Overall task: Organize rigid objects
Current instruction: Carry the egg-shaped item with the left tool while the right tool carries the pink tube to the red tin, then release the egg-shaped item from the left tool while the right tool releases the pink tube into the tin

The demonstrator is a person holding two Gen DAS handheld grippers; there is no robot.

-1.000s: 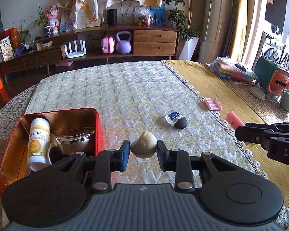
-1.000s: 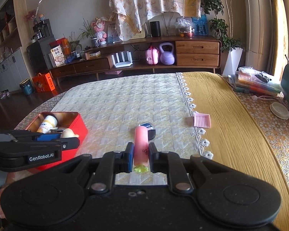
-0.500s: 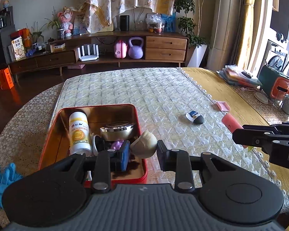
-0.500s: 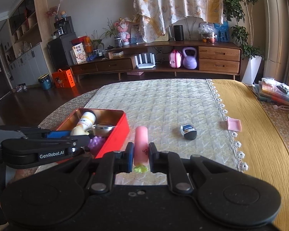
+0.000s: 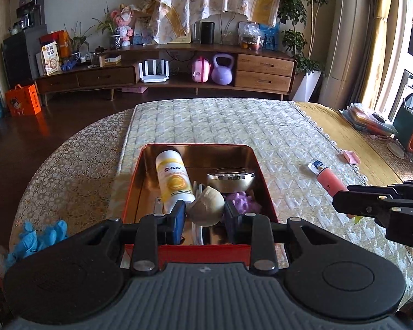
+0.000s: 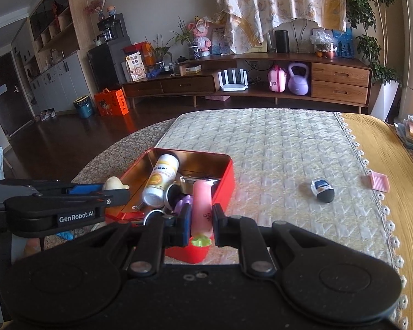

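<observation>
We are holding the cream shell and pink tube clamped in our jaws over the crowded red tin, risking them bouncing out on release.

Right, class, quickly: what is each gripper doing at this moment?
Left gripper: shut on the beige shell, over the red tin.
Right gripper: shut on the pink tube.
</observation>
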